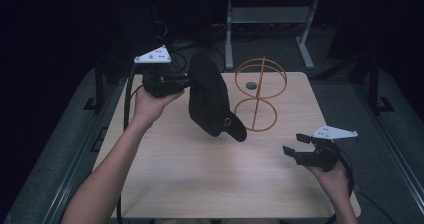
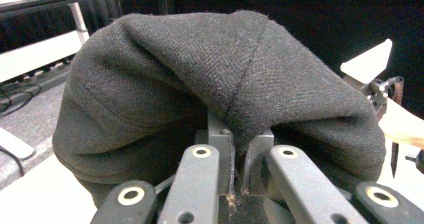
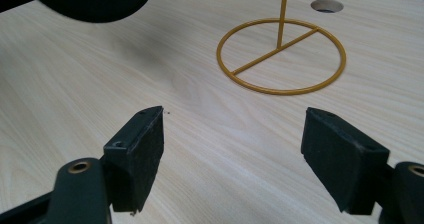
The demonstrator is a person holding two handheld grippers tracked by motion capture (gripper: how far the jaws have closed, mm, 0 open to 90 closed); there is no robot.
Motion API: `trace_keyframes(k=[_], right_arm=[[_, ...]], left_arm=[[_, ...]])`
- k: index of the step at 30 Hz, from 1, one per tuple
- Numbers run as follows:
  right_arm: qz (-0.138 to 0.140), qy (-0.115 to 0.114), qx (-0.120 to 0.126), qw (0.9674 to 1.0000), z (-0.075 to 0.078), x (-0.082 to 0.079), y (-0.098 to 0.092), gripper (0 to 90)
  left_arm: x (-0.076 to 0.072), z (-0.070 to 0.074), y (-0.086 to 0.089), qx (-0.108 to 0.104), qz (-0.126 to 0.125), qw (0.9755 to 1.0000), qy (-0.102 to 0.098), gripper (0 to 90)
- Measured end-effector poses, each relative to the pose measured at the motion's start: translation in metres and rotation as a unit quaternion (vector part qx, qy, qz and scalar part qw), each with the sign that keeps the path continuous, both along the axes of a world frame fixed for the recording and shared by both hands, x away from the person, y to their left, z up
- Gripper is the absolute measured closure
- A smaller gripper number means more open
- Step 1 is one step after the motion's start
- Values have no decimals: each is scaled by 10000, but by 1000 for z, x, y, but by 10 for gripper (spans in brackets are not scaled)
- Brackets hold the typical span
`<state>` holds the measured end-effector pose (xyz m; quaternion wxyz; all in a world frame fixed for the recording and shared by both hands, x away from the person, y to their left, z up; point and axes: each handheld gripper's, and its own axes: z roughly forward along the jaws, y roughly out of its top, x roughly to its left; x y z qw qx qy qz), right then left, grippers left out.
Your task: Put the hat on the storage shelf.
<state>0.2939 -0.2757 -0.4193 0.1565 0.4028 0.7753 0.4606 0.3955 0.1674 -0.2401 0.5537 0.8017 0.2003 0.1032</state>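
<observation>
Two grippers | left gripper (image 1: 187,81) pinches only a fold of black cap (image 1: 210,101), we risk it slipping | right gripper (image 3: 232,151) gapes empty | gold wire stand (image 1: 260,91) could tip if snagged.

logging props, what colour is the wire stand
Yellow-gold wire stand, clearest in the right gripper view.

Black left claw (image 1: 186,82) and right claw (image 1: 294,145) carry grey triangular plates (black cables trailing).
</observation>
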Motion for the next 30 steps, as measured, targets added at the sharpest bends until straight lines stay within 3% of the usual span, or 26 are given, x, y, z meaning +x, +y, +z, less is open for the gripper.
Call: trace_keyframes(k=[9,15,23,30], right_arm=[[69,18,-21,10000,-2,1,2,249],[-24,-60,-237,9997,-1,0,-2,249],[-204,-147,-144,9996,1,-1,-13,249],[-326,-204,-28,9993,4,-3,-17,250]], left_arm=[[24,16,-24,77,-108,9999,-43,860],[39,28,-43,98,-221,9997,-91,860],[55,45,-68,143,-344,9992,-149,860],[75,48,-93,296,-376,9989,27,860]])
